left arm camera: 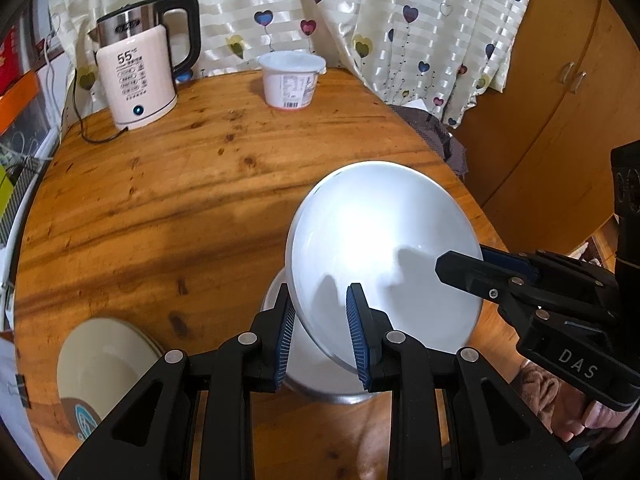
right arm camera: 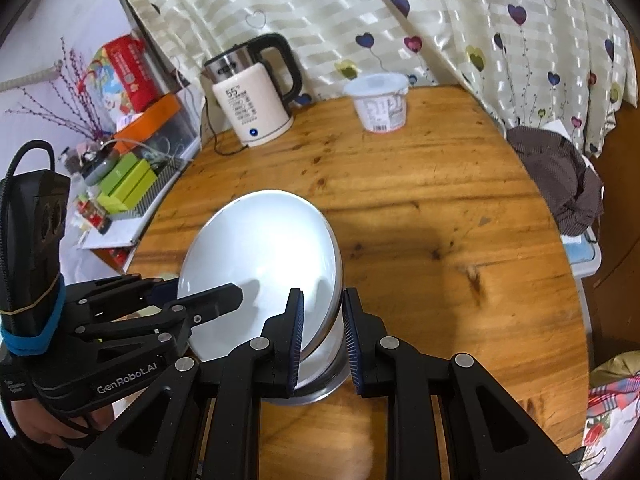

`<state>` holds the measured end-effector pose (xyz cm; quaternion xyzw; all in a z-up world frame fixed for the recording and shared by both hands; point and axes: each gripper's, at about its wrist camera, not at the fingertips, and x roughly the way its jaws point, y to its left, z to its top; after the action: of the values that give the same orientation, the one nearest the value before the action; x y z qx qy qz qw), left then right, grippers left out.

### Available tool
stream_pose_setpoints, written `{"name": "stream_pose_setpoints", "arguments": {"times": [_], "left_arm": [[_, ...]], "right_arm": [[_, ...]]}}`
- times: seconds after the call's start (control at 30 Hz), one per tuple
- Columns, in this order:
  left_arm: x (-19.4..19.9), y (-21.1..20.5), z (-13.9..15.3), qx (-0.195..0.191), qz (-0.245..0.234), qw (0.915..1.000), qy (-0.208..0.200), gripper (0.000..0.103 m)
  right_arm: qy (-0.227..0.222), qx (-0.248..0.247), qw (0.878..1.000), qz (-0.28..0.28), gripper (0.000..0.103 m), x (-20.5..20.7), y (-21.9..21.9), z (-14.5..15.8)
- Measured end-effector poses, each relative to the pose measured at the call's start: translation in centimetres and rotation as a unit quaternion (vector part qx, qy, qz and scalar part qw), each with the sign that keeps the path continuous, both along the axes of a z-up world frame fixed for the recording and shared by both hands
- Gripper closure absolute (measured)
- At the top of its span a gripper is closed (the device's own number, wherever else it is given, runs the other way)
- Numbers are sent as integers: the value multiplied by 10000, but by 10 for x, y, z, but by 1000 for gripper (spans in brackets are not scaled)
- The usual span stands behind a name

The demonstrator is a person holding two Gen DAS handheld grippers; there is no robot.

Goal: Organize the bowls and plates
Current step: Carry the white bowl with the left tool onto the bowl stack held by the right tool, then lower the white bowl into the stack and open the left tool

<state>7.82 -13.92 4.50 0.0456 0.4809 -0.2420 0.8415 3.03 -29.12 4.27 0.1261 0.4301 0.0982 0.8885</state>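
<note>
Plate (left arm camera: 384, 248): tilted, hiding most of bowl (left arm camera: 320, 380) beneath
Left claw (left arm camera: 321, 336): pinching plate rim
Right claw (right arm camera: 323, 340): pinching opposite rim
Bench (left arm camera: 160, 200): front edge cut off

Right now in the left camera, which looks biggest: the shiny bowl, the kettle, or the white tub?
1. Shiny bowl, though it is nearest the camera, so that may exaggerate it.
2. Kettle.
3. White tub.

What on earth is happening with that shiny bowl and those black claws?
A person holds two claws and is sorting dishes on a round wooden table. Both the left claw and the right claw straddle the rim of one tilted steel bowl, above another steel bowl that stands on the table. A stack of cream plates waits nearby; a kettle and a plastic tub stand farther back.
</note>
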Motion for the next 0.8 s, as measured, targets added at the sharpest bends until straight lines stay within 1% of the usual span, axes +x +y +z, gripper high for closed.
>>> {"name": "stream_pose_setpoints", "arguments": {"times": [0.27,0.5,0.8], "left_arm": [[-6,10,-13,-4,121,9998,139,75],[-7,10,-22,15,149,9996,226,75],[-4,10,-31,67,207,9992,321,75]], "right_arm": [[177,22,9998,107,83,-2,10,-13],[333,71,9994,114,83,0,10,-24],[427,80,9989,168,83,4,10,-30]]}}
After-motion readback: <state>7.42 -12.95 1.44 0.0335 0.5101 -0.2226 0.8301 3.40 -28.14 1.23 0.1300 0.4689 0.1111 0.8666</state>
